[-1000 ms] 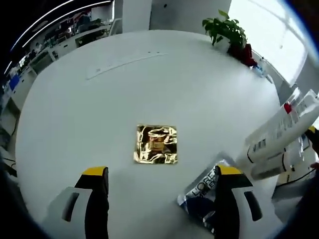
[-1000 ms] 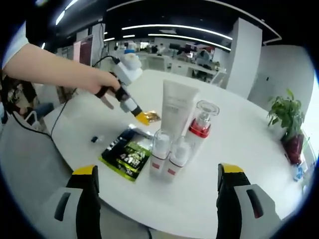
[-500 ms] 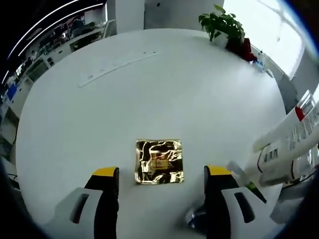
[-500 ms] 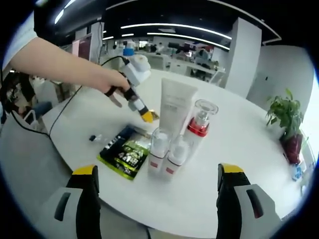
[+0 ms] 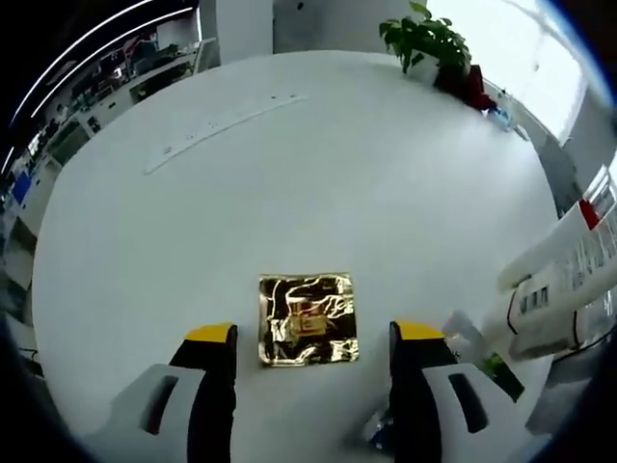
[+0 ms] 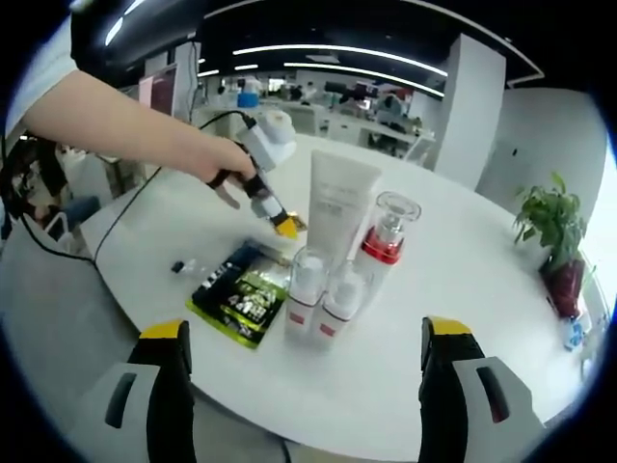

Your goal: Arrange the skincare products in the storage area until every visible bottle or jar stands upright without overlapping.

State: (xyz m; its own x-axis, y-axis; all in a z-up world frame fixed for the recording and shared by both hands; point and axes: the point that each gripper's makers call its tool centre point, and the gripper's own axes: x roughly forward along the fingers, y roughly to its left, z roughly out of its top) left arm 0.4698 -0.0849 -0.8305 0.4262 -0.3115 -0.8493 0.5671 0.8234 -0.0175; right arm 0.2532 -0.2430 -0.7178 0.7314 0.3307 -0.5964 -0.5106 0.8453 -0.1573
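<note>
Left tool [image 5: 308,342] moved in, now straddling gold sachet [image 5: 308,319] flat on desk [image 5: 289,174], jaws open. Right tool [image 6: 299,362] open, idle; bottles [image 6: 328,289] upright beside it. Risk: thin foil slips or crumples when pinched.

Gold crinkled sachet [image 5: 308,319]; green-black sachet [image 6: 241,297]; white tube [image 6: 337,207]; red-collared bottle [image 6: 388,238].

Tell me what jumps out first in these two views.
In the left gripper view, a crinkled gold foil sachet lies flat on the white table, just ahead of the open jaws. In the right gripper view, a white tube and three bottles stand clustered beside a green packet.
</note>
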